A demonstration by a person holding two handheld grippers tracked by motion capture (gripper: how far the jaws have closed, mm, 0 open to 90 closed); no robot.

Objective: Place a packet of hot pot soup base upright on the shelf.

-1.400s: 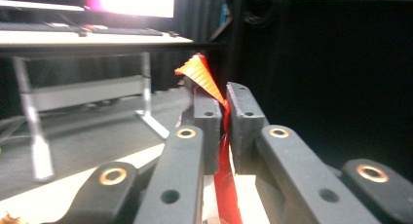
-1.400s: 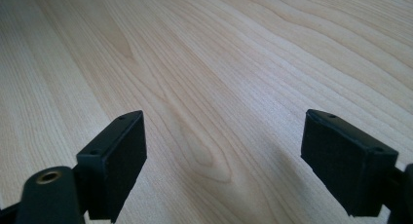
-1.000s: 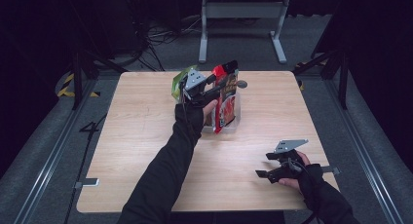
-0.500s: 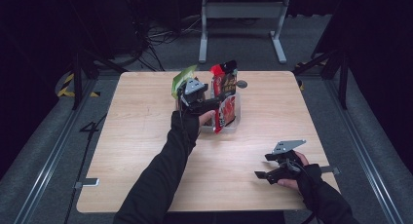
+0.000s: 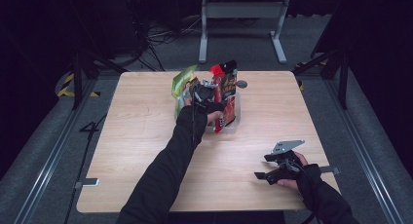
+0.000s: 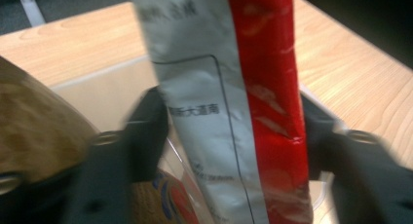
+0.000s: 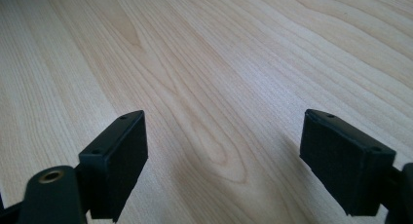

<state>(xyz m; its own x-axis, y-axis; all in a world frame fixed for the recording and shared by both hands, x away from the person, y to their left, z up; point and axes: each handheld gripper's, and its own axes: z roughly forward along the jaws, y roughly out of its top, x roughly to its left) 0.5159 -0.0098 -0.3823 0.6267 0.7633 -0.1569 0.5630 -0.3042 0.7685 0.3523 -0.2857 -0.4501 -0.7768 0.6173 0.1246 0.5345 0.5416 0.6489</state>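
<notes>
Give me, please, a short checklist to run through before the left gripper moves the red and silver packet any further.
1. Packet between the jaws: ok; the red and silver packet sits between the left gripper jaws, which have just been closing.
2. Pads pressing firmly: cannot tell; blurred.
3. Clear container below the packet: ok.
4. Green packet out of the way: cannot tell; it stands close beside.
5. Right gripper clear: ok; open, over bare table.

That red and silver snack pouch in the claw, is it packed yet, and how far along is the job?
Already done: a green pouch stands at the clear bin.

In hand: the left claw has just closed on the red and silver pouch, which stands upright over the bin.

Left: probably letting go of that pouch.

The right claw rests open and empty on the table.
</notes>
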